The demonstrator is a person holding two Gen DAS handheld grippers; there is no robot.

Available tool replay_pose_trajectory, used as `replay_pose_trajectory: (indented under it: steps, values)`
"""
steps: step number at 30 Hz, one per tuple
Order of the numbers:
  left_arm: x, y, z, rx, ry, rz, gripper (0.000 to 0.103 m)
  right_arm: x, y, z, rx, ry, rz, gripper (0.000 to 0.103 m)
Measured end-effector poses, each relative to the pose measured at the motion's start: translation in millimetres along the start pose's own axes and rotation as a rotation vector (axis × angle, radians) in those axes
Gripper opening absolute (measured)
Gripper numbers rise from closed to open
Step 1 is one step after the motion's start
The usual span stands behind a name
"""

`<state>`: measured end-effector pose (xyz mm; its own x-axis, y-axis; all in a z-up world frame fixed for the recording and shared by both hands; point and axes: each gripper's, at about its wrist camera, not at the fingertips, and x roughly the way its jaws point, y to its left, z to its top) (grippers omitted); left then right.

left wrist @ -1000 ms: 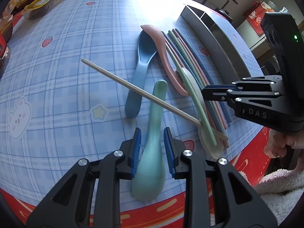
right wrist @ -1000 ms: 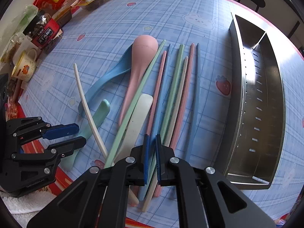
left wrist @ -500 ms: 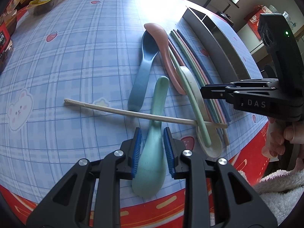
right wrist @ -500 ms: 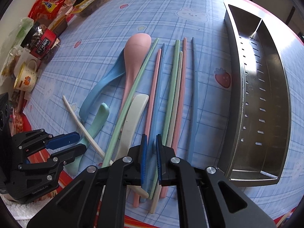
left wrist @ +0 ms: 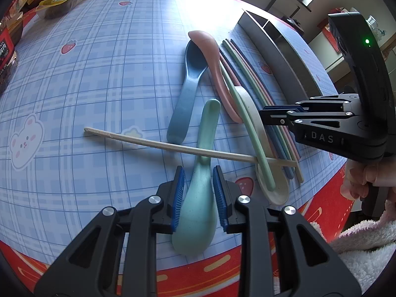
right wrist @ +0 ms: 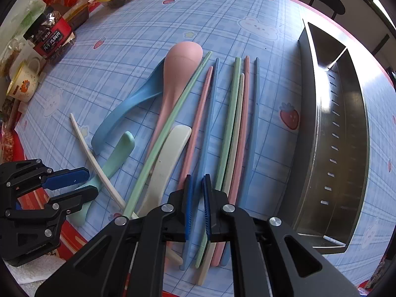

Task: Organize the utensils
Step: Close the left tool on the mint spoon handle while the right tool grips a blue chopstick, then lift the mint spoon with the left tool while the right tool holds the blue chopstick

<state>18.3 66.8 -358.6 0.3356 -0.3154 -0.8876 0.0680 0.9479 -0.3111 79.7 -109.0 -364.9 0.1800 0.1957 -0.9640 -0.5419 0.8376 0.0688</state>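
Swung flatter since a second ago, the cream chopstick point(left wrist: 178, 148) now crosses the mint spoon point(left wrist: 198, 198) just ahead of my left gripper point(left wrist: 198, 198), whose pads squeeze that spoon's bowl. My right gripper point(right wrist: 196, 205) stands nearly closed around a blue chopstick point(right wrist: 210, 123). Beyond it, matte pastel utensils lie on the plaid tablecloth point(right wrist: 123, 61); a steel tray point(right wrist: 346, 148) sits to its right.

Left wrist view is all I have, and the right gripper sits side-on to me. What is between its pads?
Observer: The right gripper is closed on the blue chopstick that lies next to a pink one.
Operator: Anything in the steel tray yet?
Observer: No. The steel tray shows only bare slotted metal and one divider near its far end.
Operator: Anything near the table edge that I'm missing?
Observer: A yellow-rimmed cup stands beside the snack packs.
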Motion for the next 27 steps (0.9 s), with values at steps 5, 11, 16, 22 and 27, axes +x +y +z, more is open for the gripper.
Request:
replay_pose_trajectory:
  steps: [5, 11, 16, 22, 27]
  values:
    - [0.0, -1.7, 0.7, 0.006, 0.0, 0.006, 0.028, -2.1, 1.5, -9.3, 0.012, 0.02, 0.044, 0.008]
    - [0.1, -3.5, 1.4, 0.032, 0.0, 0.007, 0.027, -5.8, -3.0, -26.8, 0.028, 0.009, 0.074, 0.008]
    - [0.2, -5.6, 3.3, 0.043, 0.013, 0.02, 0.027, -7.4, -2.7, -26.8, 0.017, 0.007, 0.066, 0.008]
    - [-3.9, -0.6, -0.7, 0.006, 0.051, 0.006, 0.03, -6.0, -3.5, -24.8, 0.019, -0.006, 0.08, 0.008]
    - [-6.3, 6.6, -4.4, -0.028, 0.052, -0.004, 0.03, -8.4, -8.7, -27.4, 0.026, -0.009, 0.087, 0.008]
